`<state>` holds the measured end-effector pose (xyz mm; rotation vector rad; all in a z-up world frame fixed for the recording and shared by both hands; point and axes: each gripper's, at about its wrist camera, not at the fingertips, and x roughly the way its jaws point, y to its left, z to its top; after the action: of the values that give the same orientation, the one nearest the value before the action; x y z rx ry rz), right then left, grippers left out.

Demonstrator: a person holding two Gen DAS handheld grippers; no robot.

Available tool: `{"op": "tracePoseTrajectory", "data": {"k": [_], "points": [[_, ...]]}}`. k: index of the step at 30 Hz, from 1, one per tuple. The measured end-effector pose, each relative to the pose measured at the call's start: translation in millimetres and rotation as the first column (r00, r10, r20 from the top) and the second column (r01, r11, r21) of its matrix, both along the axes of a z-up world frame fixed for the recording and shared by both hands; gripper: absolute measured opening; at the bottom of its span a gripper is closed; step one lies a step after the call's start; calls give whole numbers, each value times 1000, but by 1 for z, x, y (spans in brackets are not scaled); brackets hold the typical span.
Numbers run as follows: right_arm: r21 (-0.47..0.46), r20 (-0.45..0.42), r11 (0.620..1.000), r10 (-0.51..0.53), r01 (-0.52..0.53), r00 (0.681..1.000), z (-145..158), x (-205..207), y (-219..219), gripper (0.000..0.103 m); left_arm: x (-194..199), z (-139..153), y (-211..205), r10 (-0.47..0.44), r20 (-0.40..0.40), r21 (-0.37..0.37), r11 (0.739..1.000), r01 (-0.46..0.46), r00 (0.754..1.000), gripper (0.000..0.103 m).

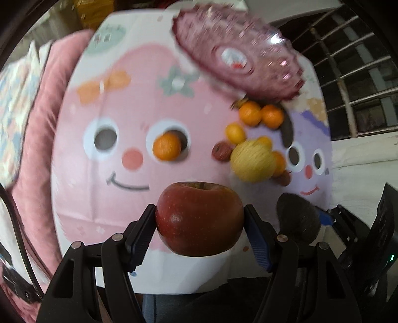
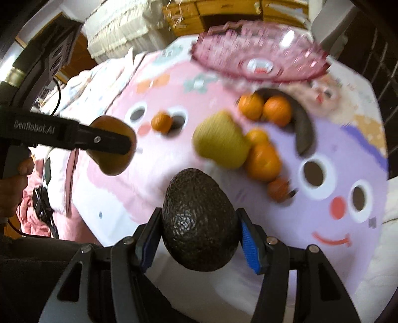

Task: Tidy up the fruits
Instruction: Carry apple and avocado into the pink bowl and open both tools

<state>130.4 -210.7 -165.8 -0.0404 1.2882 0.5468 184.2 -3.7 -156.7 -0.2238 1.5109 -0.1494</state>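
Note:
My left gripper is shut on a red apple and holds it above the near part of the cartoon-print table. My right gripper is shut on a dark avocado, also held above the table. The avocado shows at the right in the left wrist view. The left gripper with the apple shows at the left in the right wrist view. A pink glass bowl stands at the far side. Oranges, a yellow pear-like fruit and a lone orange lie on the table.
A dark long fruit lies beside the oranges. A small red fruit sits left of the yellow one. A pink cushion lies left of the table. Dark window bars stand at the right. Bedding and wooden furniture lie beyond.

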Motion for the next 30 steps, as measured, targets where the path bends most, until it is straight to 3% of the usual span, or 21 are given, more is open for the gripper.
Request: {"op": "tracePoseTrajectory", "data": {"k": [7, 14, 22, 30], "points": [[0, 81, 994, -108, 108, 991, 41, 35, -21, 58, 31, 53, -2, -47, 100, 2, 999, 47, 994, 68], [47, 108, 978, -208, 204, 972, 61, 75, -35, 58, 66, 74, 2, -74, 166, 17, 997, 72, 983, 68], [107, 93, 954, -289, 280, 953, 52, 129, -31, 58, 120, 61, 1, -57, 216, -7, 998, 60, 975, 68], [114, 43, 928, -362, 355, 931, 15, 177, -24, 58, 169, 22, -10, -98, 237, -13, 994, 104, 967, 68]]}}
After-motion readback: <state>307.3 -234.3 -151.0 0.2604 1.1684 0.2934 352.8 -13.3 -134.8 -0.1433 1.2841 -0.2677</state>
